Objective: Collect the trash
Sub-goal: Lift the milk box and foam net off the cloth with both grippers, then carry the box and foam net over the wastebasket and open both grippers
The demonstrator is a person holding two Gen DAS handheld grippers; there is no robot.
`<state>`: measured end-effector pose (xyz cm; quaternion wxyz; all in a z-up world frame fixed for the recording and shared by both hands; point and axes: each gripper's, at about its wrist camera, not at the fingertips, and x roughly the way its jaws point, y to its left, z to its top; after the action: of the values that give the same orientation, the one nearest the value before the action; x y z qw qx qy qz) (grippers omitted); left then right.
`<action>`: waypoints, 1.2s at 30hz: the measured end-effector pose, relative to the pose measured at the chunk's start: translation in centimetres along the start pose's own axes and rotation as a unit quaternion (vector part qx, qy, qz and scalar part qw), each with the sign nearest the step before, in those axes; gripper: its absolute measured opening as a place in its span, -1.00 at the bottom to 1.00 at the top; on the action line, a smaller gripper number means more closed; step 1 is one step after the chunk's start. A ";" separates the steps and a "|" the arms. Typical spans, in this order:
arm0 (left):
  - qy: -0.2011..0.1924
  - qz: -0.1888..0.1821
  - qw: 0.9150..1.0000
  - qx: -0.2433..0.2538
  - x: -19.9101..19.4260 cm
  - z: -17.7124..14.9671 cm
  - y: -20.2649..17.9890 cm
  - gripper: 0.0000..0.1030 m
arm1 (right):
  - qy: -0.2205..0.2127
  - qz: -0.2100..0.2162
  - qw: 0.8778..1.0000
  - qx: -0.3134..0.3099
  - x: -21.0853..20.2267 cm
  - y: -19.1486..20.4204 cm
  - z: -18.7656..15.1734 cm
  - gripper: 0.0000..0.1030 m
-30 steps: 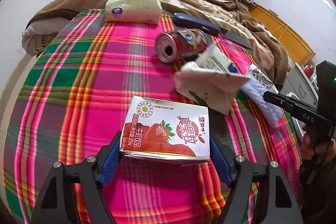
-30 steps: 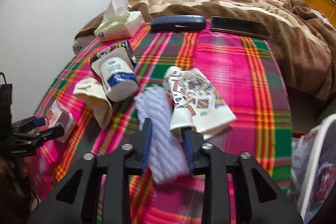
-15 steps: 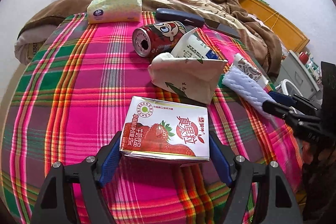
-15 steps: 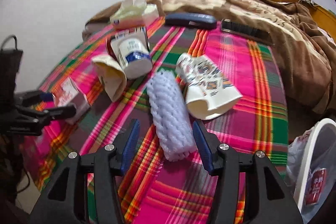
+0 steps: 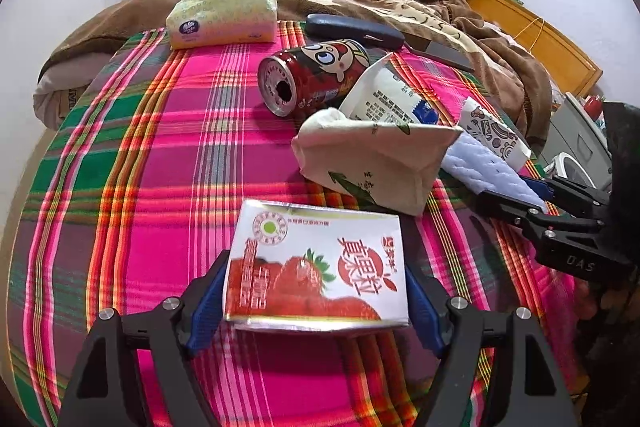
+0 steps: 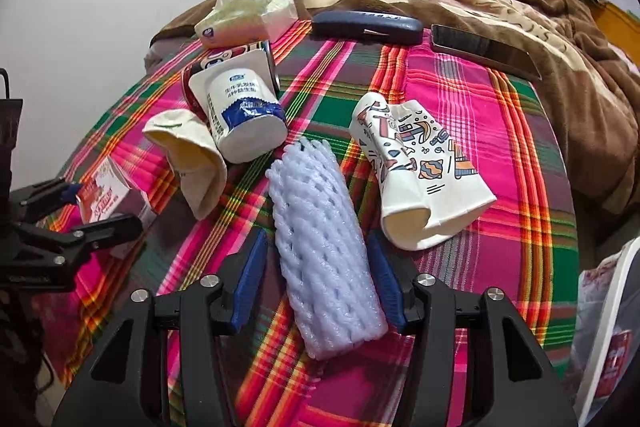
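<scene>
My left gripper [image 5: 314, 291] is shut on a strawberry milk carton [image 5: 316, 259], both blue pads against its sides, low over the plaid tablecloth [image 5: 140, 147]. A white foam net sleeve [image 6: 320, 243] lies on the cloth between the fingers of my right gripper [image 6: 318, 243]. Its jaws are closing, and a thin gap still shows at the left pad. Around them lie a red can [image 5: 316, 75], a white yoghurt cup [image 6: 240, 115], a crushed cream paper cup [image 5: 372, 163] and a patterned paper cup [image 6: 416, 171].
A tissue pack [image 5: 224, 23], a dark glasses case [image 6: 366, 25] and a phone [image 6: 484, 51] lie at the far edge. A brown blanket covers the bed behind. A white bin with a bag [image 6: 608, 339] stands off the right edge.
My right gripper let go of the foam sleeve, opened wide, and has narrowed around it again. The left gripper has kept its hold on the carton.
</scene>
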<state>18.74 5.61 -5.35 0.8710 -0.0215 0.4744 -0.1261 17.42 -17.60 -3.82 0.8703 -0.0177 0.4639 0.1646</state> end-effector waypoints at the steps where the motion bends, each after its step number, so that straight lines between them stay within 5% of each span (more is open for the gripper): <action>1: 0.001 0.000 1.000 0.000 0.1 0.1 0.0 0.51 | -0.001 -0.002 1.000 0.002 0.0 0.0 0.0 -0.26; 22: -0.032 -0.011 0.999 0.001 -2.8 0.2 -1.9 0.49 | -0.039 0.021 0.999 0.032 -3.2 0.0 -1.0 -0.38; 36: -0.060 -0.029 0.996 0.053 -5.6 0.5 -8.8 0.49 | -0.087 0.003 0.993 0.076 -8.6 -4.0 -2.8 -0.38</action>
<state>14.50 -1.63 0.96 0.8937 0.0038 0.4133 -0.1747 11.96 -24.21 1.13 0.9058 0.0641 0.3976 0.1320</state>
